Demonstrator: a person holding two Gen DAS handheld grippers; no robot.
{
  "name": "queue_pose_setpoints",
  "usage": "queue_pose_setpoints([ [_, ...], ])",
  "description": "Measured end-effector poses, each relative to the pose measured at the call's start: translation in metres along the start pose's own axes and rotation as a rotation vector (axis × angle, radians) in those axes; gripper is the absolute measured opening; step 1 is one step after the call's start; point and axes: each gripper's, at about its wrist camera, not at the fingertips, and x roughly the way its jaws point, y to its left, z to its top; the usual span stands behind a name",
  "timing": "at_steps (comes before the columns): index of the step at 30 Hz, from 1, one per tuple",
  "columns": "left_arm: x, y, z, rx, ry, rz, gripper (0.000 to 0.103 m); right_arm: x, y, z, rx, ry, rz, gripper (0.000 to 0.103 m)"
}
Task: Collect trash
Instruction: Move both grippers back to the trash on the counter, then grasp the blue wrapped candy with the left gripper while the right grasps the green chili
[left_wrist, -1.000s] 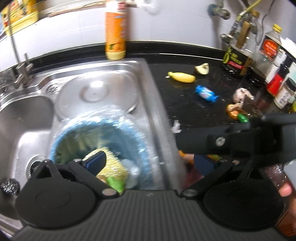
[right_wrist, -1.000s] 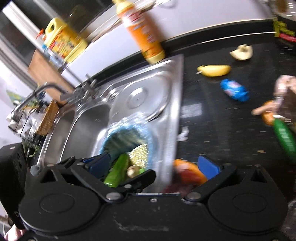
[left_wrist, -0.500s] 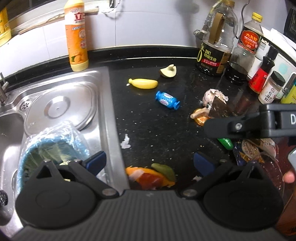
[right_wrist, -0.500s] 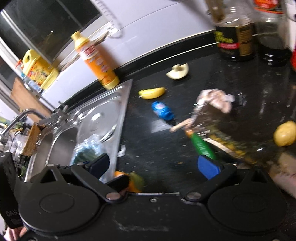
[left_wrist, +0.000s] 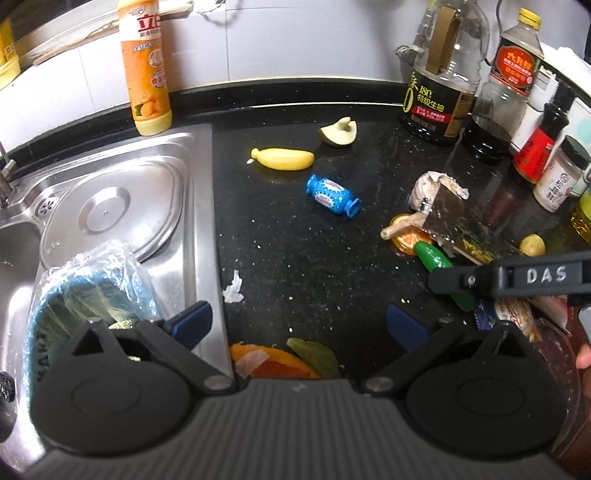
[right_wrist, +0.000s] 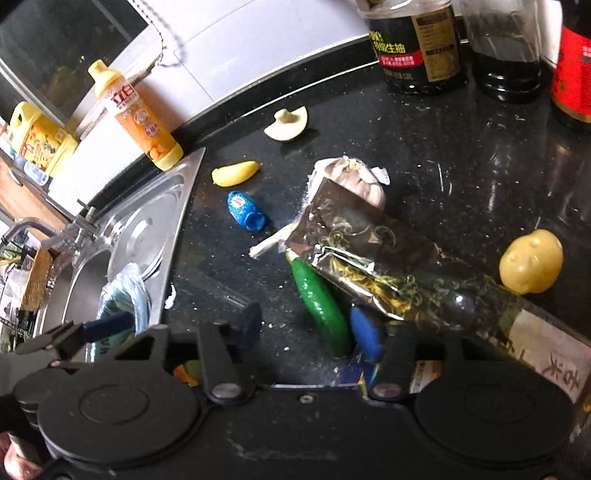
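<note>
Both grippers have been carried from the sink to the black countertop (left_wrist: 295, 258). Right gripper (right_wrist: 306, 332) jaws have just been narrowed around the green cucumber (right_wrist: 321, 302) — contact cannot be told. Left gripper (left_wrist: 295, 325) is held wide above orange peel scraps (left_wrist: 273, 362).

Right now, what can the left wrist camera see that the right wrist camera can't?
Only the left wrist view shows the orange peel by the counter's near edge, the white-capped jar, and the right gripper's black side. Only the right wrist view shows the yellow jug and the tap. Both show the banana, blue candy, garlic, green pepper and potato.
</note>
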Motion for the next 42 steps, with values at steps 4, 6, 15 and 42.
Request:
queue_pose_setpoints([
  [4, 0.006, -0.001, 0.008, -0.016, -0.011, 0.019, 0.103, 0.005, 0.004, 0.003, -0.053, -0.016, -0.026, 0.032],
  [6, 0.01, -0.001, 0.014, -0.024, -0.018, 0.03, 0.103, 0.007, 0.007, 0.005, -0.079, -0.03, -0.055, 0.019],
  [15, 0.038, -0.007, 0.053, -0.034, -0.024, 0.039, 0.103, 0.009, -0.002, 0.01, -0.102, -0.041, -0.025, 0.018],
  [42, 0.091, -0.014, 0.085, -0.008, 0.023, 0.038, 0.024, -0.002, -0.006, 0.005, -0.031, -0.043, -0.02, 0.017],
])
